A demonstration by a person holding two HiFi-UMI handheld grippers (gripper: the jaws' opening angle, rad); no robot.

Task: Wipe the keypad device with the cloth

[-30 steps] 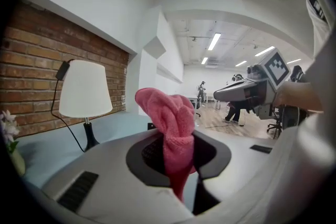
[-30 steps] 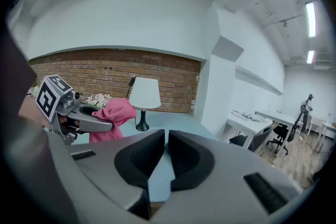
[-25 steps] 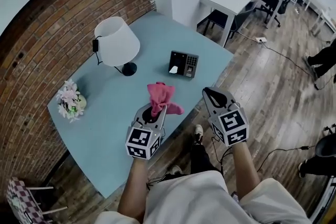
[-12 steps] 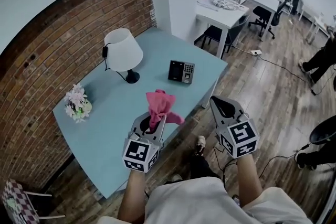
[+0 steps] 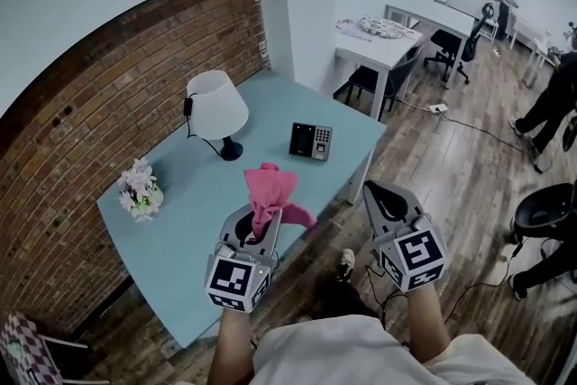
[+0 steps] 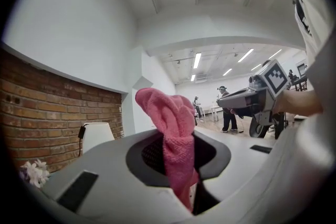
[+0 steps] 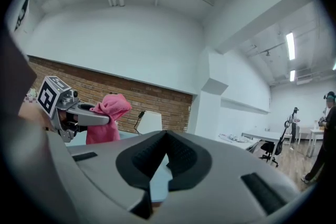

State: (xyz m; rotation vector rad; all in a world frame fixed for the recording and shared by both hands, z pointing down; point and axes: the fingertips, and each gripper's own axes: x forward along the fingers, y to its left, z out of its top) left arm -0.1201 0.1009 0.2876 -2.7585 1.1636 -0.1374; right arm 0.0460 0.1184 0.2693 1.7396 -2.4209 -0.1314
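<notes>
Head view, left gripper [image 5: 263, 221]: jaws clamped on the pink cloth [image 5: 270, 189], which bunches up above them; held over the desk's near edge.
Head view, right gripper [image 5: 380, 196]: jaws together, nothing in them; off the desk's near right corner, above the wood floor.
Head view, keypad device [image 5: 310, 141]: flat on the blue desk [image 5: 180, 234] near its far right edge, well ahead of both grippers.
Head view, surroundings: white lamp [image 5: 216, 106] left of the device, apart from it; flowers [image 5: 140, 191] at the left edge by the brick wall.
Left gripper view: pads pinch the cloth [image 6: 170, 128] at its middle; right gripper [image 6: 227, 106] beyond, to the right; lamp [image 6: 97, 136] at left.
Right gripper view: pads meet, empty; left gripper [image 7: 102, 119] with cloth [image 7: 107, 131] at left.
</notes>
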